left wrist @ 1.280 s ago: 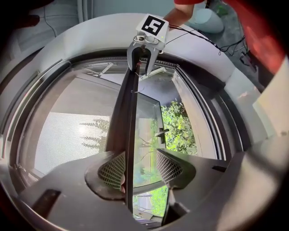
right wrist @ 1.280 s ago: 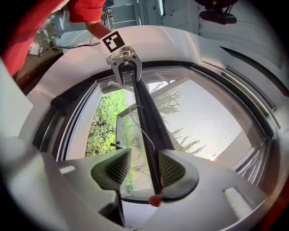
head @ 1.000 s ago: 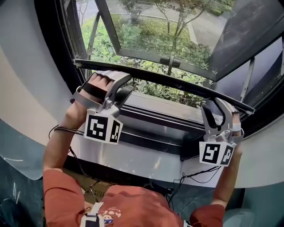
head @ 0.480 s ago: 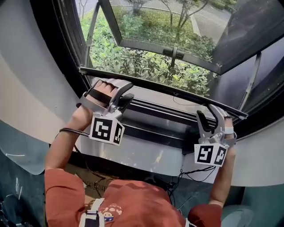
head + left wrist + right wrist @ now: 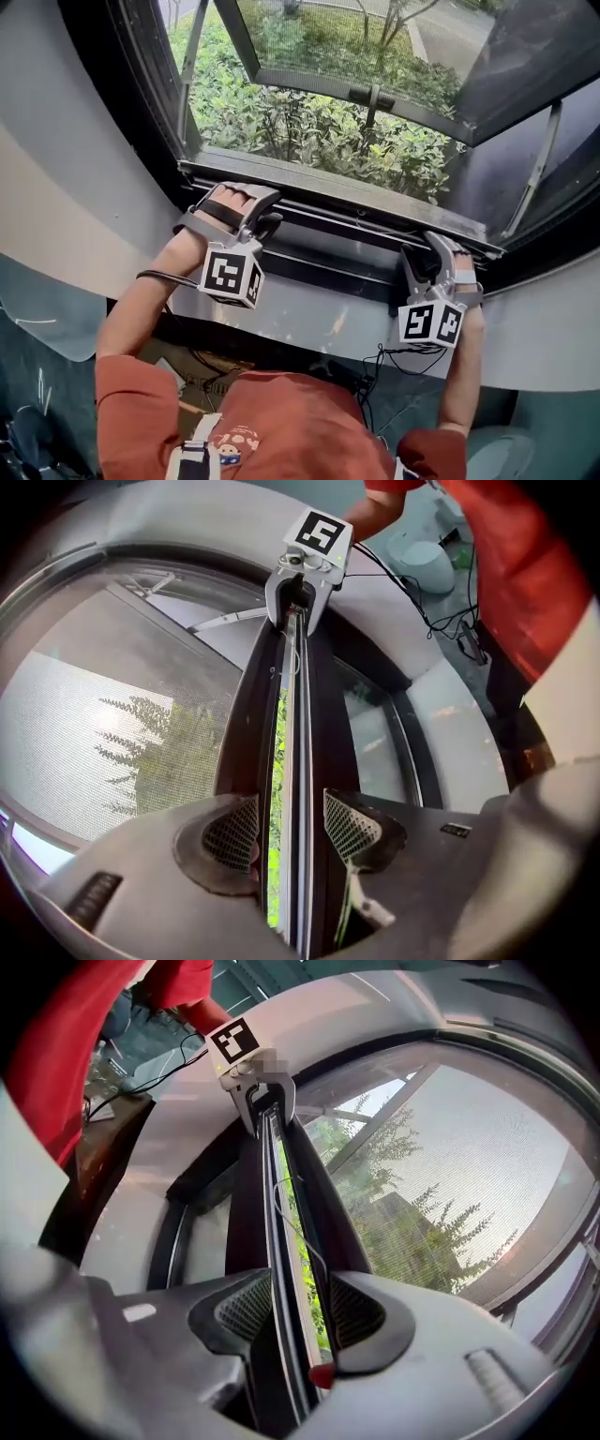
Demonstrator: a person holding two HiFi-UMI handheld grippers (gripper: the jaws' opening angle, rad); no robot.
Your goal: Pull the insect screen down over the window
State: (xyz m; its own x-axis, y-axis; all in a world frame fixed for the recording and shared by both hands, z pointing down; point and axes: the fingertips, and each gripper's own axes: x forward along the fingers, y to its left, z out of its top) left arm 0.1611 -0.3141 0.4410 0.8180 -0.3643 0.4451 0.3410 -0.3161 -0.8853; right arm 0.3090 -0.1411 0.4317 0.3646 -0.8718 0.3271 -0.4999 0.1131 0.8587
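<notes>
The insect screen's dark bottom bar [image 5: 337,192] lies across the window just above the lower frame. Its fine mesh [image 5: 309,103] covers the opening above it. My left gripper [image 5: 251,214] is shut on the bar's left part. In the left gripper view the bar [image 5: 291,714] runs between the left gripper's [image 5: 291,832] two pads. My right gripper [image 5: 433,261] clamps the bar's right part. In the right gripper view the bar [image 5: 281,1222] passes between the right gripper's [image 5: 300,1312] pads, with the mesh [image 5: 469,1185] to its right.
A grey window sill [image 5: 328,309] lies under the frame. Outside, an open glass sash [image 5: 525,66] tilts outward over green bushes [image 5: 281,131]. Black cables [image 5: 403,361] hang below the sill. A curved white wall [image 5: 56,187] flanks the window on the left.
Both grippers have come down together with the bar, from part way up the opening to just above the lower frame. The mesh now covers more of the window.
</notes>
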